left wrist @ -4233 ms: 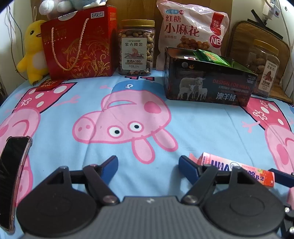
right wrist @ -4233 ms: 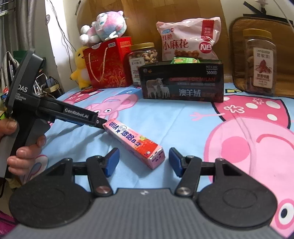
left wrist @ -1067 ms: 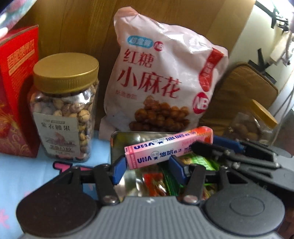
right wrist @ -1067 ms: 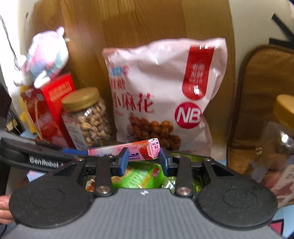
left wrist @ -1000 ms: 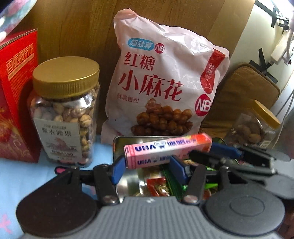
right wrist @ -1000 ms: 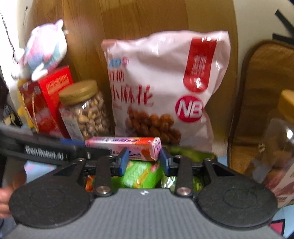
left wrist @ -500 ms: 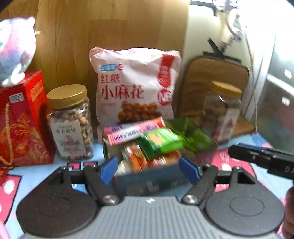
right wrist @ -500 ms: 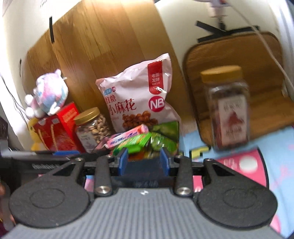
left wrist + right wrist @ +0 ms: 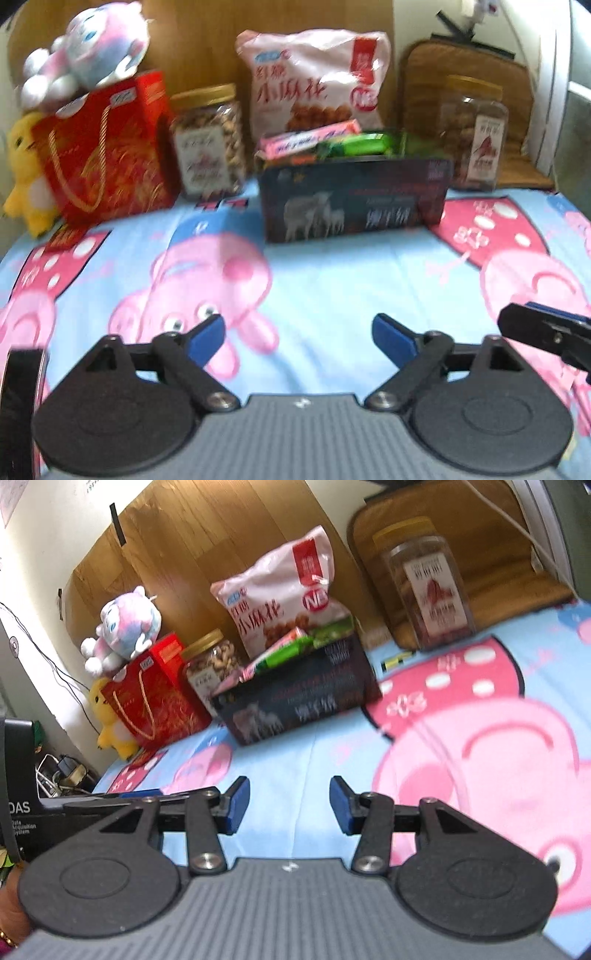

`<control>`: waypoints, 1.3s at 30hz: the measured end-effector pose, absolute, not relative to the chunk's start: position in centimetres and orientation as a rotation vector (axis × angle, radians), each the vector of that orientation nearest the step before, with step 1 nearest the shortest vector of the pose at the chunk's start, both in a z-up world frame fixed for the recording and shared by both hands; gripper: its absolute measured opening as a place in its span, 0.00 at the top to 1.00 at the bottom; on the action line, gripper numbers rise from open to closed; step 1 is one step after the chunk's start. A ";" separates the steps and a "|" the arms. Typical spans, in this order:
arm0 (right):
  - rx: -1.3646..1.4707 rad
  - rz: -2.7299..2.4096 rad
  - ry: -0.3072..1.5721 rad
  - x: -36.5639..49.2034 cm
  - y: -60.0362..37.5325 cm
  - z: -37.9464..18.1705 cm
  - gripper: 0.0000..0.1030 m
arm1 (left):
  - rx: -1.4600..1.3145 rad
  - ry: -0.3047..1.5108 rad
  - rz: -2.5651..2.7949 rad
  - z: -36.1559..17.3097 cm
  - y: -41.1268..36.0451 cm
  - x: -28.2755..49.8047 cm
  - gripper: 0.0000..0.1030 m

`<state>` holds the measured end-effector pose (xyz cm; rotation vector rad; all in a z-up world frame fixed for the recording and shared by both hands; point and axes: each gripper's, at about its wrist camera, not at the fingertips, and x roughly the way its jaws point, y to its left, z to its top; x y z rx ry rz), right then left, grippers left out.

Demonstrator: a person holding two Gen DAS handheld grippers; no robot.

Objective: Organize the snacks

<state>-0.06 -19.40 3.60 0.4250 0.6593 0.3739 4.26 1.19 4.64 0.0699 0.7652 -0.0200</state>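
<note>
My left tongs (image 9: pixel 298 334) hang over the pale blue bedsheet (image 9: pixel 332 273) printed with pink cartoon pigs, their blue-padded jaws opening wide with nothing but sheet between them. My right tongs (image 9: pixel 289 805) are opening too, somewhat narrower, and they are just as empty; their black tip shows at the right edge of the left wrist view.

The long pink candy box (image 9: pixel 310 142) lies on top of the snacks in the dark rectangular tin (image 9: pixel 354 201) with white sheep printed on its front, leaning along the tin's back left edge, well apart from both tongs. Beside it in the tin sits a bright green snack packet (image 9: pixel 356 144); the other wrappers there are too blurred to tell.

Behind the tin a big pale pink snack bag (image 9: pixel 314 79) with red lettering stands against the wooden headboard (image 9: pixel 192 542). Left of the tin is a clear plastic nut jar with a gold lid (image 9: pixel 207 142), then a red gift bag with gold rope handles (image 9: pixel 103 151) carrying a pink-and-white plush toy (image 9: pixel 85 51), with a yellow plush duck (image 9: pixel 24 173) at its side. A second gold-lidded clear jar (image 9: pixel 474 134) stands right of the tin, in front of a brown woven cushion (image 9: pixel 491 572).
</note>
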 end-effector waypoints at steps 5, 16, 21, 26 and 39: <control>0.492 0.385 0.690 -0.6 -19.7 2.7 0.51 | 0.067 0.790 0.043 3.9 1.5 3.1 0.02; 0.463 0.427 0.666 -1.2 -18.2 3.1 0.45 | 0.055 0.800 0.101 4.0 2.7 2.2 0.00; 0.460 0.430 0.667 -1.4 -18.0 3.1 0.45 | 0.066 0.801 0.124 3.7 2.9 2.2 0.00; 0.464 0.429 0.670 -1.4 -18.0 3.0 0.44 | 0.084 0.790 0.151 3.7 3.0 2.2 0.00; 0.461 0.401 0.640 -1.8 -18.4 3.2 0.43 | 0.140 0.735 0.169 4.0 2.7 1.7 0.00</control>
